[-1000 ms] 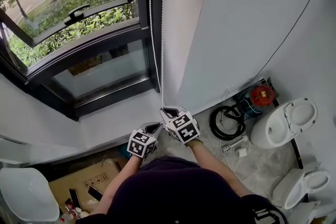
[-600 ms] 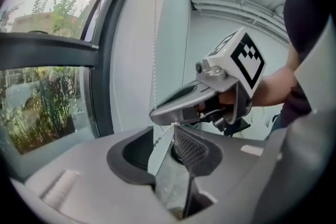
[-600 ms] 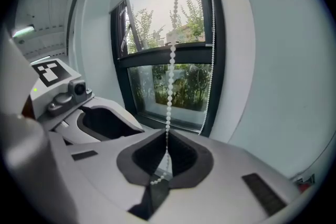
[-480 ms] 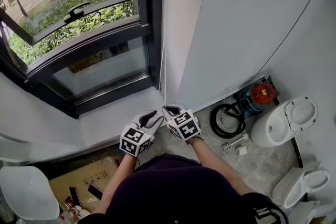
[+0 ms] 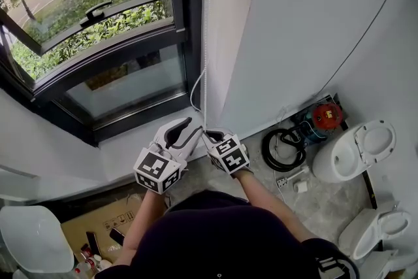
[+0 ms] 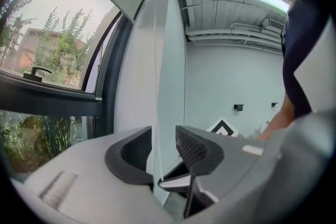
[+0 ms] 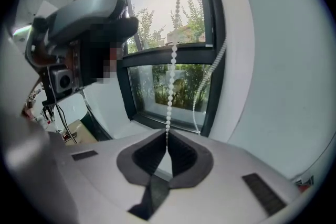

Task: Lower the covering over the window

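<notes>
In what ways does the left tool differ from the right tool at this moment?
Jaws: the left tool stands open, having just been opening; the right tool is shut. Chain: the bead chain runs loose between the left tool's jaws, while the right tool clamps it. Both meet the same chain beside the window.

This is a bathroom still being fitted out. A loose toilet [image 5: 356, 150] and a second toilet [image 5: 385, 232] sit unplumbed on the stone floor [image 5: 326, 202] at the right, beside a coiled hose [image 5: 281, 150] and a red-topped machine [image 5: 324, 119]. A cardboard box [image 5: 108, 225] lies near left. The walls are bare grey, and pipes [image 6: 236, 31] run exposed under the ceiling.
</notes>
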